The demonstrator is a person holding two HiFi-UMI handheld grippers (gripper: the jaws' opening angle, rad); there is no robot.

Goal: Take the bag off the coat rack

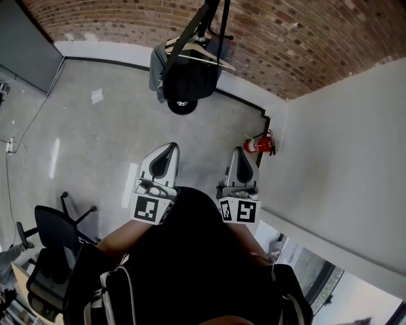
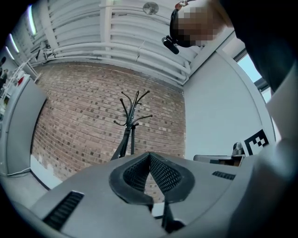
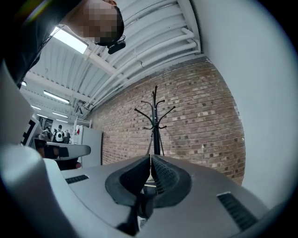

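A black coat rack (image 1: 212, 13) stands by the brick wall; its hooked top shows in the left gripper view (image 2: 133, 109) and the right gripper view (image 3: 155, 109). A black bag (image 1: 190, 79) hangs from it by a strap, next to a wooden hanger (image 1: 204, 56) and a grey garment (image 1: 157, 70). My left gripper (image 1: 172, 147) and right gripper (image 1: 238, 151) are held side by side at waist height, well short of the rack. Both are shut with nothing between the pads (image 2: 150, 169) (image 3: 150, 174).
A red fire extinguisher (image 1: 259, 145) sits at the wall corner to the right. A black office chair (image 1: 54, 238) stands at lower left. A grey panel (image 1: 25, 44) leans at far left. White wall (image 1: 342, 159) runs along the right. People stand far off in the right gripper view (image 3: 56, 135).
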